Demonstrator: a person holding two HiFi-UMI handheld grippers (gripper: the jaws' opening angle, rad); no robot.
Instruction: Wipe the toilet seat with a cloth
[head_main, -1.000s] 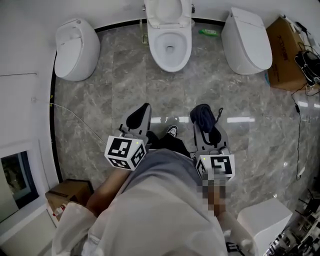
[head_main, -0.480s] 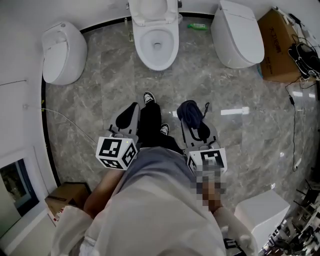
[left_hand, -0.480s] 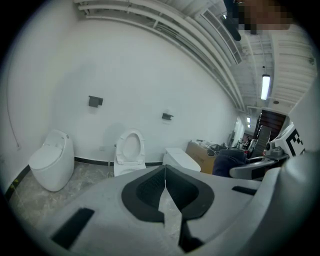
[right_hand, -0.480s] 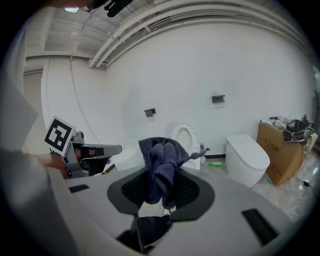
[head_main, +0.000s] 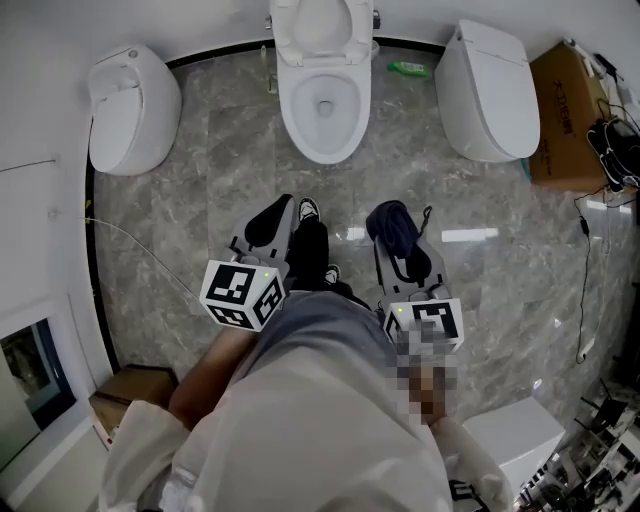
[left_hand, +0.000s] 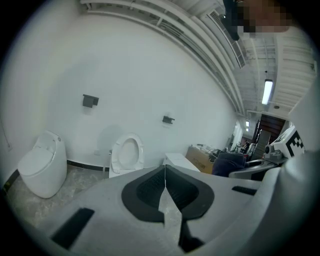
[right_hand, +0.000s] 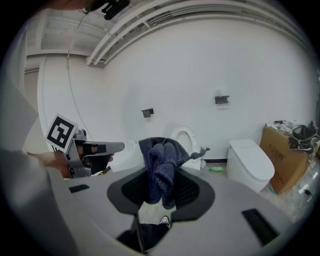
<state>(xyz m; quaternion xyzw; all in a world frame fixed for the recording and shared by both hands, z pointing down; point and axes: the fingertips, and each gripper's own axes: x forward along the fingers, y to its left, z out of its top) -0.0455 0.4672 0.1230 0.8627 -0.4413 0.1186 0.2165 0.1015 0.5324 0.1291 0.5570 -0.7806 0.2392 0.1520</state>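
Your right gripper is clenched on the dark cloth, which is bunched between its jaws. Your left gripper holds nothing, jaws pressed together. Both hang over the floor by your legs, well apart from the open toilet ahead.

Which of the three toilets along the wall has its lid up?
The middle toilet: its lid is raised and its bowl shows. The left toilet and the right toilet are both shut.
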